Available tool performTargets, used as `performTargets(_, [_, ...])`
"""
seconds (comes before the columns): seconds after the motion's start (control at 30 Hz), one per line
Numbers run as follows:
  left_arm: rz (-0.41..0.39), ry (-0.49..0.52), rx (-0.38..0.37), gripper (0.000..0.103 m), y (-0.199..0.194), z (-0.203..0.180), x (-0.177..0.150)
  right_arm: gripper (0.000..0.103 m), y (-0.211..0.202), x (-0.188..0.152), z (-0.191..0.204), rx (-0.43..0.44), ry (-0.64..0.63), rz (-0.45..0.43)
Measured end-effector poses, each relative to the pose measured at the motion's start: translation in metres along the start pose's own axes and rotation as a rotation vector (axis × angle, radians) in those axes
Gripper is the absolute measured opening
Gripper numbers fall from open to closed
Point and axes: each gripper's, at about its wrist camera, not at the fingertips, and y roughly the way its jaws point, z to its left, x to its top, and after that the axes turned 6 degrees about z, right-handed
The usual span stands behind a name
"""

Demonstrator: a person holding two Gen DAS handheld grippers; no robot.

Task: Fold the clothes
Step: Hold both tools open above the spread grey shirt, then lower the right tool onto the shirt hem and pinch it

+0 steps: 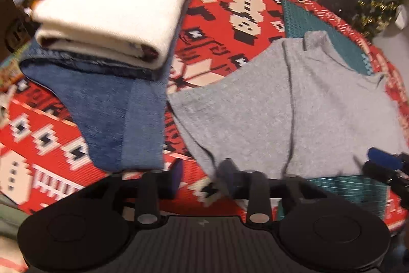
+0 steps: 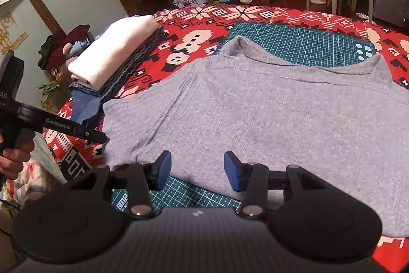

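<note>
A grey knit garment (image 2: 255, 114) lies spread flat on a green cutting mat (image 2: 306, 42), partly folded, with a crease down its left side. My right gripper (image 2: 199, 172) is open at the garment's near hem, its blue pads either side of the edge with nothing between them. My left gripper (image 1: 202, 178) is open too, at the near left corner of the grey garment (image 1: 281, 106). In the right wrist view, one of the left gripper's fingers (image 2: 84, 132) reaches that left edge. The right gripper (image 1: 378, 163) shows at the right margin of the left wrist view.
A stack of folded clothes sits to the left: a cream piece (image 1: 122, 4) on top of folded denim (image 1: 115, 114). A red patterned cloth (image 1: 230, 4) covers the surface. A hand (image 2: 10, 157) holds the left gripper. Chairs and clutter stand beyond the far edge.
</note>
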Motion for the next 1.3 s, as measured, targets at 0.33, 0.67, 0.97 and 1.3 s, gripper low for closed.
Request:
performTargets(0.33, [-0.066, 0.047, 0.075, 0.019, 0.007, -0.019, 0.006, 0.052, -0.001, 0.001, -0.001, -0.013, -0.005, -0.001])
performTargets(0.67, [-0.169, 0.163, 0.132, 0.003, -0.004, -0.041, 0.001, 0.052, -0.006, 0.002, -0.005, -0.024, 0.005, -0.014])
performTargets(0.97, [-0.378, 0.46, 0.024, 0.003, -0.033, -0.112, -0.009, 0.053, -0.028, 0.011, -0.025, -0.096, 0.042, -0.094])
performTargets(1.3, [-0.258, 0.565, -0.1, 0.003, 0.015, -0.179, 0.005, 0.053, -0.035, 0.012, -0.043, -0.097, 0.105, -0.113])
